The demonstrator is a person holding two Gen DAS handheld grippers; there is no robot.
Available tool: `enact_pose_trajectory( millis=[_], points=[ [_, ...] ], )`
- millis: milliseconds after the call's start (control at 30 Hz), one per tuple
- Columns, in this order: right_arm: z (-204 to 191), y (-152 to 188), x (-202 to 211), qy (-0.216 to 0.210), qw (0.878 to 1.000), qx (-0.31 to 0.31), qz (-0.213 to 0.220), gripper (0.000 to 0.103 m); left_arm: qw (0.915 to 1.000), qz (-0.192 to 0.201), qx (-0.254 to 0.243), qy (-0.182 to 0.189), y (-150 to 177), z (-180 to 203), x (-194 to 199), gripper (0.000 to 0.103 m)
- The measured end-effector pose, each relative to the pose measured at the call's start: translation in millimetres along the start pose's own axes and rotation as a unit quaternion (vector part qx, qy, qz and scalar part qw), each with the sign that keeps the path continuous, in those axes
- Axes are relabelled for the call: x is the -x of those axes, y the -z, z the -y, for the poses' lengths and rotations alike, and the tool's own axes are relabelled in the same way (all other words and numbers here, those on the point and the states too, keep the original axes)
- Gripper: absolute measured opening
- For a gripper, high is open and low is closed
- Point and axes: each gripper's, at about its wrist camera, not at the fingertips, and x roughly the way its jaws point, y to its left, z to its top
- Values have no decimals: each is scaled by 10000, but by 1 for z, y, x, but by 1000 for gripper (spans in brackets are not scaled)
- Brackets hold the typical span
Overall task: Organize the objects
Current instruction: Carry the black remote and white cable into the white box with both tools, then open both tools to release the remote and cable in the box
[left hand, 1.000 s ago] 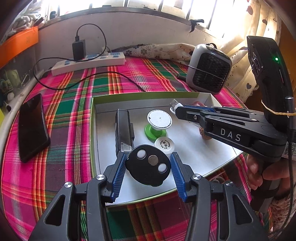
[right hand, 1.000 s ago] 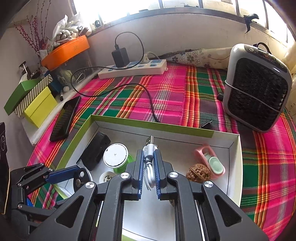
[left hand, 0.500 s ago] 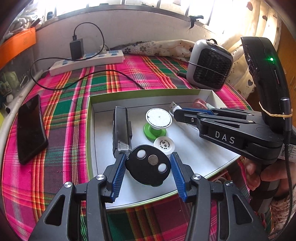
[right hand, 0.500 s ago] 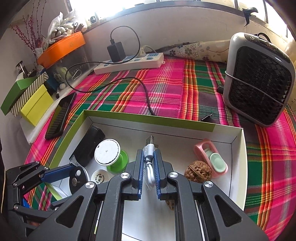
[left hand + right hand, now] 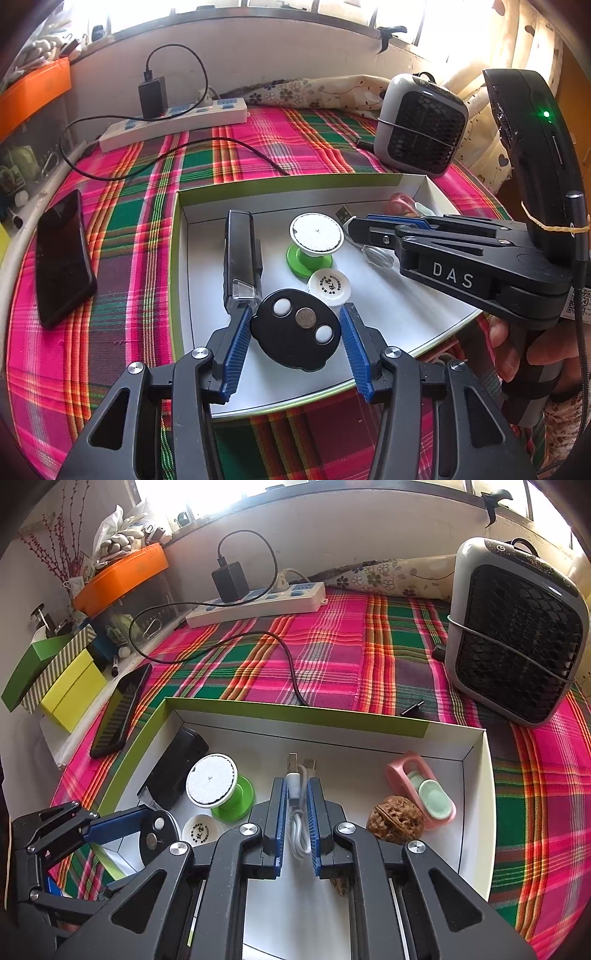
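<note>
A white box with a green rim (image 5: 177, 258) (image 5: 295, 716) sits on the plaid cloth. My left gripper (image 5: 295, 314) has its jaws around a black oval disc with three round spots (image 5: 295, 334), the pads close beside it; it also shows in the right wrist view (image 5: 155, 834). My right gripper (image 5: 297, 786) is shut on a coiled white USB cable (image 5: 297, 812), held over the box; it also shows in the left wrist view (image 5: 351, 225). In the box lie a black rectangular device (image 5: 242, 254), a green spool (image 5: 314, 243), a white cap (image 5: 328, 286), a walnut (image 5: 395, 823) and a pink holder (image 5: 421, 790).
A black phone (image 5: 62, 254) lies left of the box. A white power strip with a black charger (image 5: 173, 122) and its cable run along the back. A grey heater fan (image 5: 421, 125) stands at the back right. Coloured boxes (image 5: 55, 675) sit off the left edge.
Both views have shifted slightly nearer over the box. My right gripper has lowered a little with the cable. The left gripper still has the disc between its jaws.
</note>
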Motion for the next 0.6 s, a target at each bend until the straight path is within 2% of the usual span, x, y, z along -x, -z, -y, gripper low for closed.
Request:
enact_pose_trajectory(
  millis=[300,600],
  points=[
    [-5,3,9,-4,9999,24,102,40,10000,16,18,-25,1,0,3,47],
    [-8,7,25,-49,9997,-49,242,40,9997,198,-25,-133,2,3,18,47]
  ],
)
